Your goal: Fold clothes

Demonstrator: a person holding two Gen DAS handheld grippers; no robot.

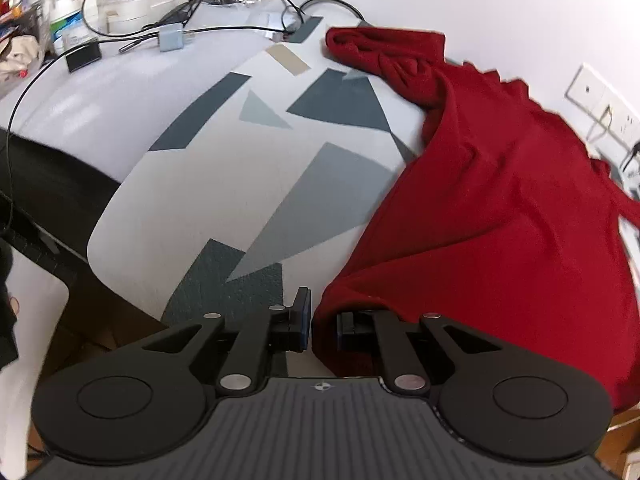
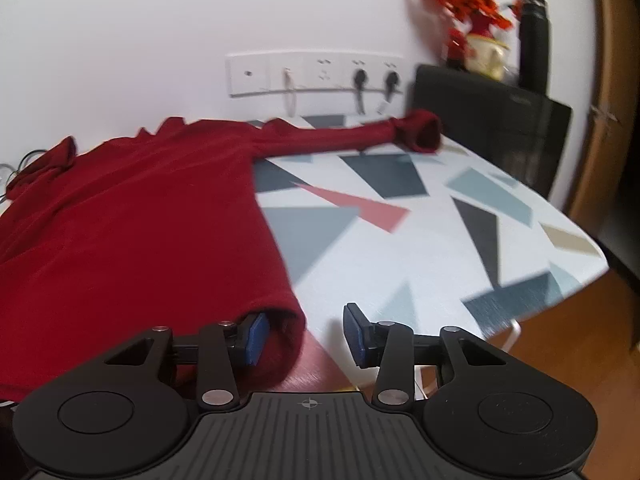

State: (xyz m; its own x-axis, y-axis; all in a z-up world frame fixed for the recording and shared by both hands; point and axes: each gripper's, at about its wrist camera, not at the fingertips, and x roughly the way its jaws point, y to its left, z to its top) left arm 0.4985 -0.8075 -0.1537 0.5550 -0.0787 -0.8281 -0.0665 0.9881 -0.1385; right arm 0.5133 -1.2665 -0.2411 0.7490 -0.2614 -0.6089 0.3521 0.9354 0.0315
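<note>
Red sweater (image 1: 500,200) is spread on the patterned table (image 1: 224,184). Its hem corner is pinched by the nearly closed left gripper (image 1: 323,330). The right gripper (image 2: 306,336) is held part open, the other hem corner draped over one finger (image 2: 256,338).

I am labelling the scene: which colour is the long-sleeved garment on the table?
Dark red, plain, without pattern: the garment shows best in the right wrist view.

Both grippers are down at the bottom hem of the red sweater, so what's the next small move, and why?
Probably close the right gripper on the hem corner. Its jaws stand apart with the red sweater corner between them, one pad tucked under the cloth and the other clear of it. The left gripper already looks pinched shut on its corner. With both corners held, the hem could be lifted toward the collar.
</note>
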